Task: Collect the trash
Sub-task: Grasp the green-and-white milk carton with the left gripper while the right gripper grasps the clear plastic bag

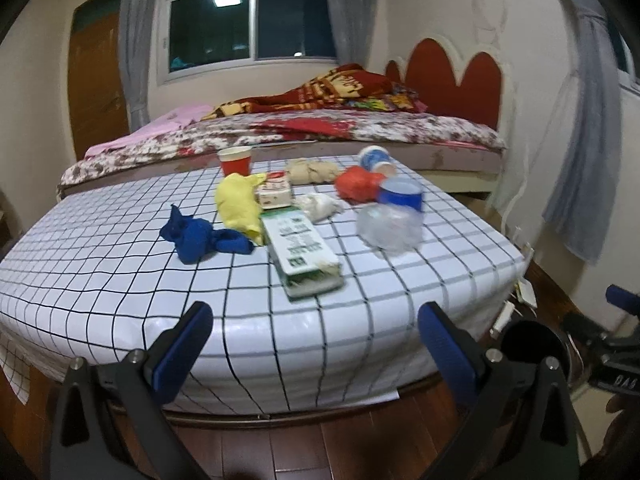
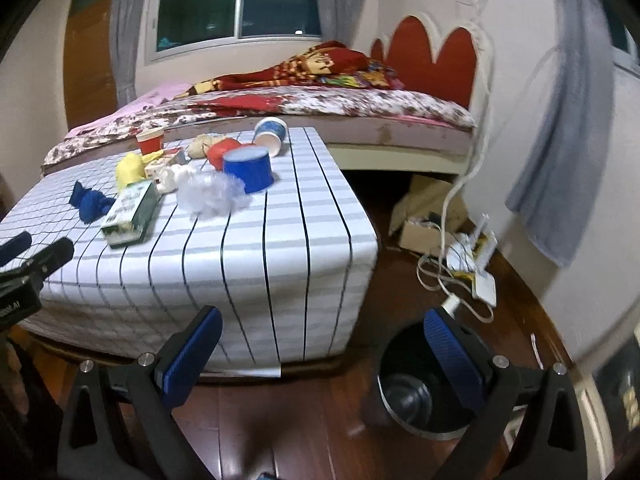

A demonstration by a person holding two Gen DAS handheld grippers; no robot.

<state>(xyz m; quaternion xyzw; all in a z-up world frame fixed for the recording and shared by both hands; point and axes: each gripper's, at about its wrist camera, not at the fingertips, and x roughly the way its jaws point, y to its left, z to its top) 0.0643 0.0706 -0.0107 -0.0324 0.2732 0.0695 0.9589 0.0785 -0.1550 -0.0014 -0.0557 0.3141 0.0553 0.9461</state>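
Counting trash on the checked table (image 1: 100,240): two blue cups (image 2: 249,170), one red cup (image 1: 235,160), one green carton (image 1: 302,254), one clear plastic wad (image 1: 390,226), several crumpled wads, edges blurred. Left gripper (image 1: 316,354) and right gripper (image 2: 322,358) both gape wide, empty, short of the table. Black bin (image 2: 420,394) on the floor, partly hidden behind right finger.

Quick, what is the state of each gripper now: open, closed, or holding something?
Left gripper: open, holding nothing, short of the table.
Right gripper: open, holding nothing, above the floor near the trash bin.
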